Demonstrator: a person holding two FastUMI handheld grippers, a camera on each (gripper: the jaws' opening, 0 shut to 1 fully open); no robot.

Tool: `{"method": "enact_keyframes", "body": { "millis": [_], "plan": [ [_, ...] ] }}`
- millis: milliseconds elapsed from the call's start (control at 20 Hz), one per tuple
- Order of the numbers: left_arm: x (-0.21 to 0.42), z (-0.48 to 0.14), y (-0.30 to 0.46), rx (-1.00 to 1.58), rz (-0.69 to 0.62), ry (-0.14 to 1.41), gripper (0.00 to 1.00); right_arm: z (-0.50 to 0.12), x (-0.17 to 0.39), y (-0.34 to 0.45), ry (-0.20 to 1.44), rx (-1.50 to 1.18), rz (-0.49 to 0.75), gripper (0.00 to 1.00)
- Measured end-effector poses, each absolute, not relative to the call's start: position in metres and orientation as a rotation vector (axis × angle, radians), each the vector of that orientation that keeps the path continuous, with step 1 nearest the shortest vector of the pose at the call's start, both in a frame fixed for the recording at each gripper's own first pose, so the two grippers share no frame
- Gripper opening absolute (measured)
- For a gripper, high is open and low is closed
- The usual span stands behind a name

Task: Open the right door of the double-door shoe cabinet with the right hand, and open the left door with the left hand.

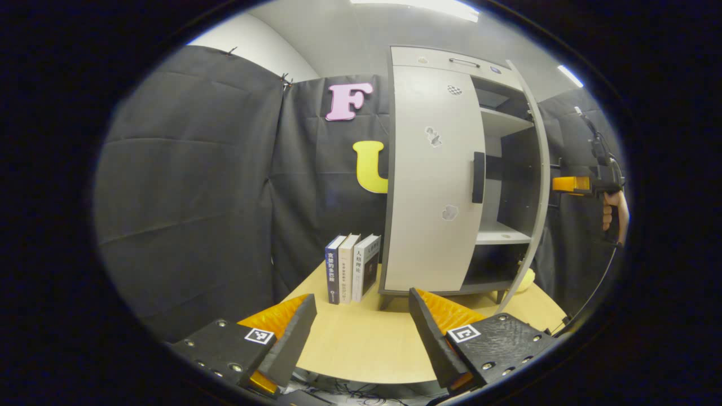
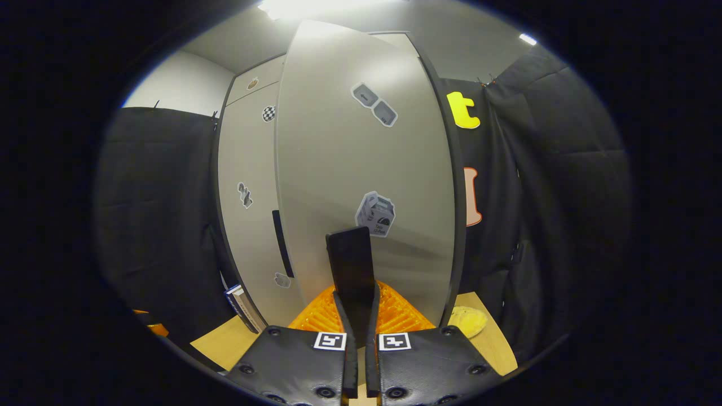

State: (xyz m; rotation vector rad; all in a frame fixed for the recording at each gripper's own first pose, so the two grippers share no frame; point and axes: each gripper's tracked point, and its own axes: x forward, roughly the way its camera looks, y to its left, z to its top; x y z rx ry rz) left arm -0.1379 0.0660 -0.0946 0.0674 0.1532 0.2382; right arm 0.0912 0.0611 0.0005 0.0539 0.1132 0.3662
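While the shoe cabinet stands upright on the light wooden table, its right door hangs swung outward and its left door lies flush against the cabinet front. Through the opened side, the left gripper view shows pale shelves and a dark interior.

Seen in the right gripper view, the right door spreads across the middle of the picture, and its dark handle runs straight down into the right gripper. That gripper's fingers are pressed close together with the handle pinched between them, both sides bearing on it. From the left gripper view, this same gripper appears far off at the right edge, held by a hand just outside the open door's edge.

Nearer the camera, the left gripper hovers above the table with its fingers spread wide and nothing between them. The left door sits ahead and slightly to the right of it, well apart, and its dark handle is higher up at the door's right edge.

Three books stand upright on the table just left of the cabinet's base. A small yellow object lies on the table by the open door's lower corner.
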Motion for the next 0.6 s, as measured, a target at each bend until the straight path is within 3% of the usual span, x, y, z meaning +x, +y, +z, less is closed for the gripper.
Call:
{"method": "enact_keyframes", "body": {
  "millis": [600],
  "plan": [
    [-0.111,-0.105,0.008,0.041,0.142,0.175,0.96,-0.001,0.080,0.016,0.166,0.016,0.327,0.06]
  ]
}}
